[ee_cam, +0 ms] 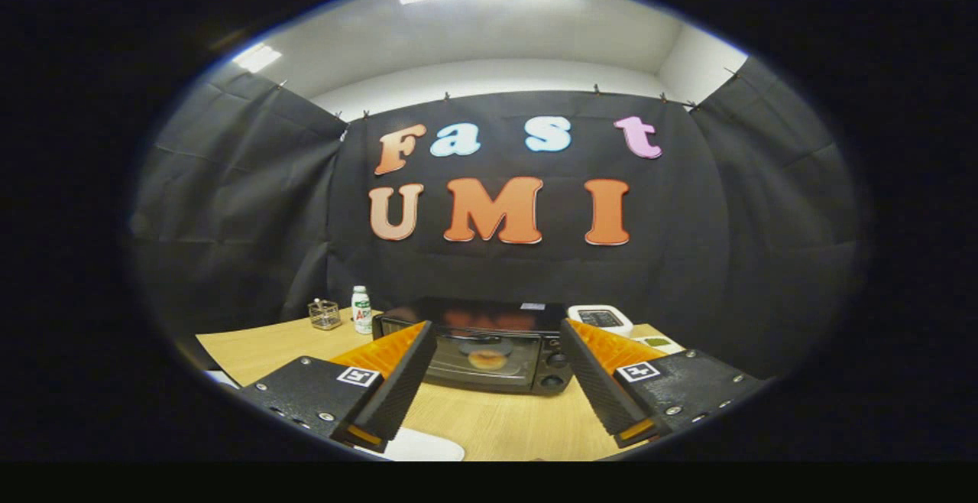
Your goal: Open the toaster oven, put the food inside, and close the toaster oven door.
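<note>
A black toaster oven (477,350) stands on the wooden table (497,423), beyond my fingers and centred between them. Its glass door (477,358) is shut. Through the glass a round, light-brown piece of food (487,359) rests on a dark plate inside. The oven's knobs (555,369) sit on its right side. My gripper (497,381) is open, held back from the oven, with nothing between its fingers and a wide gap of bare table between them.
Left of the oven stand a small white bottle (361,309) and a little wire basket (325,314). A white device (601,319) sits behind the oven's right side. A white flat object (424,446) lies close under my left finger.
</note>
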`<action>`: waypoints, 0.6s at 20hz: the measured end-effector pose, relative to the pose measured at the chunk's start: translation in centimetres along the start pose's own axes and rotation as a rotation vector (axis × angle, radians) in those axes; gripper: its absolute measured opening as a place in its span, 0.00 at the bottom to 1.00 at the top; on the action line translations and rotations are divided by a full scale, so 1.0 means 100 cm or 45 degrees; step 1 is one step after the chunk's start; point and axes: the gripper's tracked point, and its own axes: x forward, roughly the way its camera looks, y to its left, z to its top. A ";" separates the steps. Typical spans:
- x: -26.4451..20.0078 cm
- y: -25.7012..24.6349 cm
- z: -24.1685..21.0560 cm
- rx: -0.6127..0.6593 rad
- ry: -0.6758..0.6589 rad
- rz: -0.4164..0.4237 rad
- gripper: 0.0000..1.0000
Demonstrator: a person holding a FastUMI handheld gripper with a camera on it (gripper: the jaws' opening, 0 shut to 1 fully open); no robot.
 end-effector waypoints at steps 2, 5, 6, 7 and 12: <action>-0.013 -0.008 0.010 0.004 -0.028 -0.016 0.97; -0.025 -0.015 0.024 0.026 -0.067 -0.030 0.97; -0.030 -0.016 0.028 0.037 -0.080 -0.033 0.97; -0.033 -0.016 0.033 0.045 -0.094 -0.027 0.97; -0.043 -0.006 0.048 0.081 -0.143 0.012 0.96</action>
